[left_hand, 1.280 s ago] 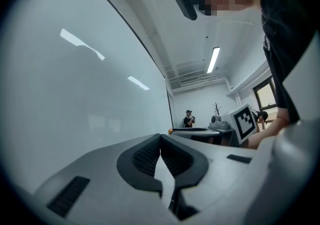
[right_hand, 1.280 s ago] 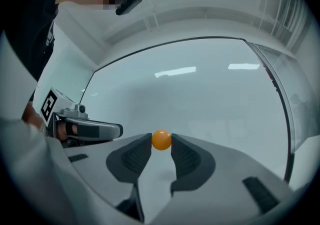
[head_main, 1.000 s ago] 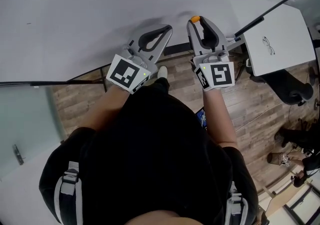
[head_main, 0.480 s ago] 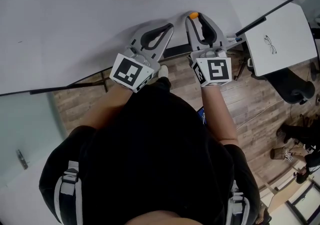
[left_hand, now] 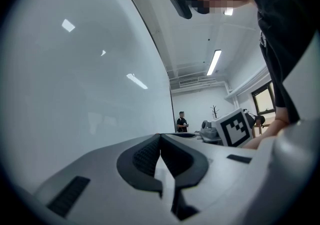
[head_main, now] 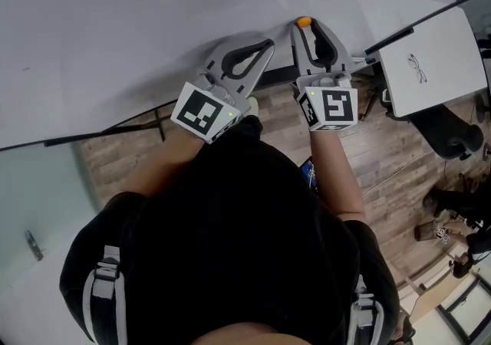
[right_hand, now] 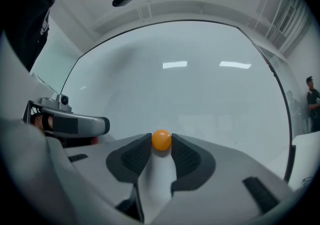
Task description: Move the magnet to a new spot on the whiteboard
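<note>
Wood-plank floor [head_main: 383, 159]. White tabletop [head_main: 441, 37] at right, eyeglasses [head_main: 412, 69] lying on it. Black office chair [head_main: 453, 136] just beside table's near edge. Glass panel [head_main: 38, 182] at left, small metal handle [head_main: 29, 244] on it. Wearer's black top [head_main: 230, 244], grey shoulder straps [head_main: 103, 297]. Left gripper view, far off: standing person [left_hand: 182, 121], coat stand [left_hand: 215, 111], ceiling strip light [left_hand: 214, 62]. Right gripper view: another person [right_hand: 312, 101] at right edge.

Both arms reached forward to the whiteboard [head_main: 115, 29]. The left gripper [head_main: 265, 44] pointed at the whiteboard's lower edge, jaws together, nothing between them. The right gripper [head_main: 306, 27] sat just beside it, tips pinching the orange magnet [right_hand: 161, 139] at the whiteboard.
</note>
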`<state>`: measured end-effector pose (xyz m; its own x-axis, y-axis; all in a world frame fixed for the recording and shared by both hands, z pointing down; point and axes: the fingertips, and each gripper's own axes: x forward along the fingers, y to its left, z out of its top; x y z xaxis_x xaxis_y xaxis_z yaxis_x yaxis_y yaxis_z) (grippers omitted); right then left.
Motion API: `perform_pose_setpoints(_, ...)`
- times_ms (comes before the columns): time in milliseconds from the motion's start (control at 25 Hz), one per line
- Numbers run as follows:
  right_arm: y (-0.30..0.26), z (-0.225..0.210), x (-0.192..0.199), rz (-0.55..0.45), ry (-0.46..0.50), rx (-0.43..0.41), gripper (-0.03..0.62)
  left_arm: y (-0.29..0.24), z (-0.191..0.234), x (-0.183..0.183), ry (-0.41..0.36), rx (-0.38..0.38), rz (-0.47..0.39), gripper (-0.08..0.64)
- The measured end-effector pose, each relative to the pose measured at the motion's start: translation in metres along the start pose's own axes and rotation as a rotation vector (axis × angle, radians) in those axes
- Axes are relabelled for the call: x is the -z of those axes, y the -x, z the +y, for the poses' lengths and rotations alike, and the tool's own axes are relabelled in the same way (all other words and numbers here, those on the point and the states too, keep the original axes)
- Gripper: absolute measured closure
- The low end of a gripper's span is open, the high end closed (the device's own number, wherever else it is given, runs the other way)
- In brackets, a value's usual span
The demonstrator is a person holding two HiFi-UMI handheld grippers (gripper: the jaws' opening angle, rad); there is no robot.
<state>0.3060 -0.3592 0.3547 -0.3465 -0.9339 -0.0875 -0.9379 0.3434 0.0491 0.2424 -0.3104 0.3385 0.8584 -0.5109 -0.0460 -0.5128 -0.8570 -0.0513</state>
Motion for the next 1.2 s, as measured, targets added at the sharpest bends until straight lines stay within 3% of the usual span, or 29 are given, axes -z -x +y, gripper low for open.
perform_pose_setpoints(760, 0.002, 0.002, -0.004, 0.000, -0.012, 0.003, 0.461, 0.006, 0.007, 0.007, 0.003, 0.035, 0.018, 0.555)
perform_pose_setpoints(880, 0.009, 0.005, -0.011, -0.006, -0.006, -0.014, 0.462, 0.009, 0.008, 0.008, -0.013, 0.027, 0.042, 0.555)
perform_pose_setpoints(1200, 0.036, 0.021, -0.025, -0.037, -0.028, -0.090, 0.494, 0.017, -0.001, -0.006, -0.040, 0.029, 0.010, 0.555)
